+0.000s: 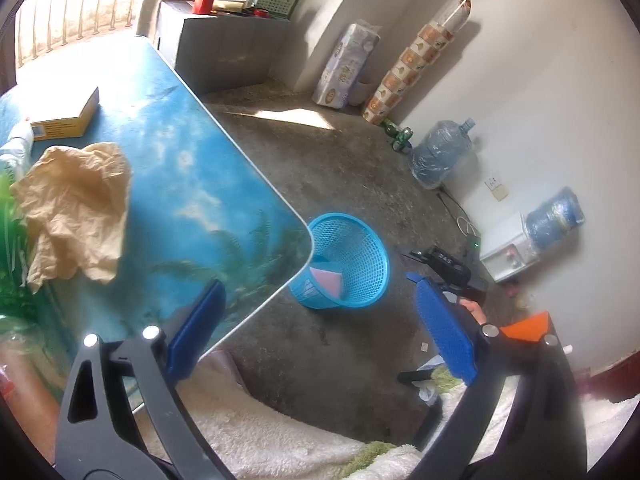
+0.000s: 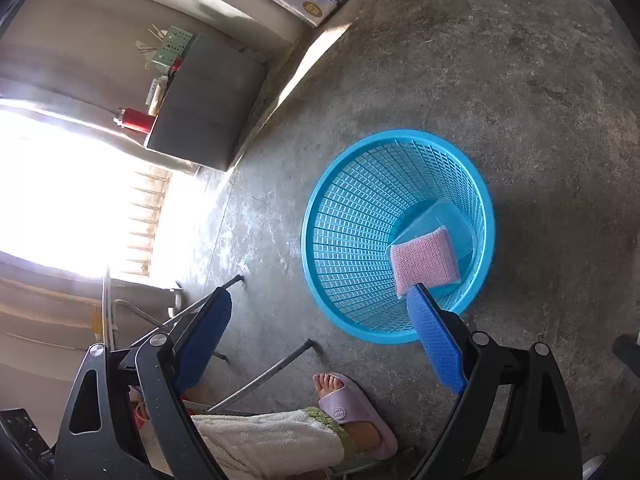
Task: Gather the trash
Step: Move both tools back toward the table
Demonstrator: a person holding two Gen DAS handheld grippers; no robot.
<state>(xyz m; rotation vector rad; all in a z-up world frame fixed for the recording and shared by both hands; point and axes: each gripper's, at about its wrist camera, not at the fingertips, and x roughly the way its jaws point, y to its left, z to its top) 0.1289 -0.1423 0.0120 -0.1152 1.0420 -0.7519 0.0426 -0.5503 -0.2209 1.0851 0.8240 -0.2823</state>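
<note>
The right claw (image 2: 320, 328) is spread and empty; just ahead, a round blue mesh plastic basket (image 2: 348, 216) holds a pink knitted scouring pad (image 2: 424, 260). The left claw (image 1: 316, 328) is spread too, with a crumpled tan paper (image 1: 76, 208) to its left on the sky-printed tabletop (image 1: 180, 152).

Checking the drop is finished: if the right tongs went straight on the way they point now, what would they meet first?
Most likely the bare concrete floor just beside the blue basket. The right tongs are open and empty, and the basket with the pink sponge sits slightly off that line, though depth is uncertain.
</note>
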